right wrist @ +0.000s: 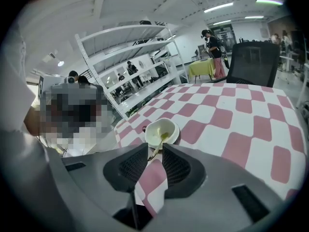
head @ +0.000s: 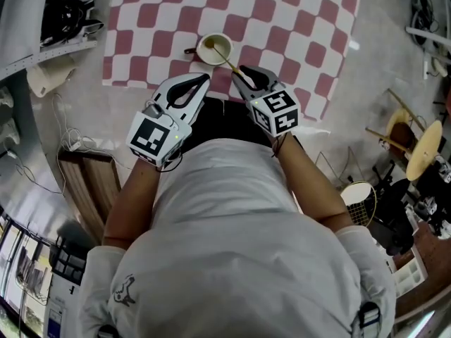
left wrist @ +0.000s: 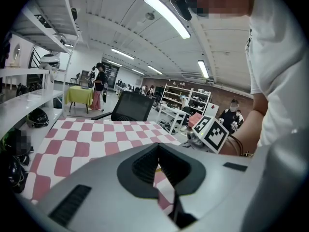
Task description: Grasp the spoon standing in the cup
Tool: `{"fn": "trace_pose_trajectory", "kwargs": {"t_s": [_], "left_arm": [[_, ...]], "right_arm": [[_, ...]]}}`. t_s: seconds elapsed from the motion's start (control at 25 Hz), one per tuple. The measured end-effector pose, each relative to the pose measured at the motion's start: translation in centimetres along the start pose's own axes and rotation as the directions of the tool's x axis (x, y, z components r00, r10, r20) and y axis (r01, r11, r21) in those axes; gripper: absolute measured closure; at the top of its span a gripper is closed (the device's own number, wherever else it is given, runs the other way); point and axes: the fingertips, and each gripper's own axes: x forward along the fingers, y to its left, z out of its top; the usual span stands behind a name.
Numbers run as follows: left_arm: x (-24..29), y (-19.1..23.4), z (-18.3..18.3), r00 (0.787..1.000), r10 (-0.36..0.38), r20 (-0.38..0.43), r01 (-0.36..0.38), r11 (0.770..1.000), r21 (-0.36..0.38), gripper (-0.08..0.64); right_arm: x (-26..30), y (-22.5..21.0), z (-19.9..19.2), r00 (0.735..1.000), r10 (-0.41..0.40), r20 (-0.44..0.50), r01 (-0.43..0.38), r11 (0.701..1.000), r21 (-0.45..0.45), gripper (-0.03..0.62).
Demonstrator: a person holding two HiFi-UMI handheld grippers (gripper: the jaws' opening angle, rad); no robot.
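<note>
Your two bare forearms (head: 131,203) reach forward, side by side. Your left gripper (head: 205,77) angles inward, its jaws closed tip to tip with nothing between them. Your right gripper (head: 238,70) is just beside it, its jaws a narrow gap apart.

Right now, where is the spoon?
In the head view the spoon stands in the cup on the checked cloth, its handle tip between the parted fingers of the right gripper.

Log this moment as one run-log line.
stage: pre-grasp | right gripper: jaws apart around handle tip of pale yellow spoon in white round cup | left gripper: jaws together, empty | grasp: not yet closed
</note>
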Motion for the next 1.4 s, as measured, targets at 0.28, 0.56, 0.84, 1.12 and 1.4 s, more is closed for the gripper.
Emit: {"fn": "trace_pose_trajectory", "kwargs": {"t_s": [0.28, 0.56, 0.84, 1.12, 1.4], "left_arm": [[-0.1, -0.2, -0.5, 1.000, -0.006, -0.009, 0.006, 1.000, 0.005, 0.546], [-0.7, -0.4, -0.8, 1.000, 0.006, -0.019, -0.006, 1.000, 0.031, 0.546], [-1.8, -0.5, -0.1, 1.000, 0.016, 0.014, -0.016, 1.000, 0.022, 0.546], [-3.0, -0.8, 0.3, 0.999, 0.024, 0.034, -0.024, 1.000, 0.010, 0.546], [-4.4, -1.4, 2.2, 0.997, 0.031, 0.074, -0.033, 0.999, 0.028, 0.546]], "right_arm": [[0.6, -0.1, -0.3, 1.000, -0.015, -0.005, 0.015, 1.000, -0.001, 0.520], [0.1, -0.5, -0.1, 0.999, -0.052, -0.001, 0.052, 0.998, -0.028, 0.541], [-1.0, 0.0, 1.2, 0.997, -0.080, 0.024, 0.082, 0.992, -0.094, 0.557], [-2.8, 0.9, 3.2, 0.992, -0.101, 0.073, 0.110, 0.987, -0.121, 0.557], [-5.1, 2.3, 6.1, 0.981, -0.119, 0.152, 0.140, 0.981, -0.137, 0.558]]}}
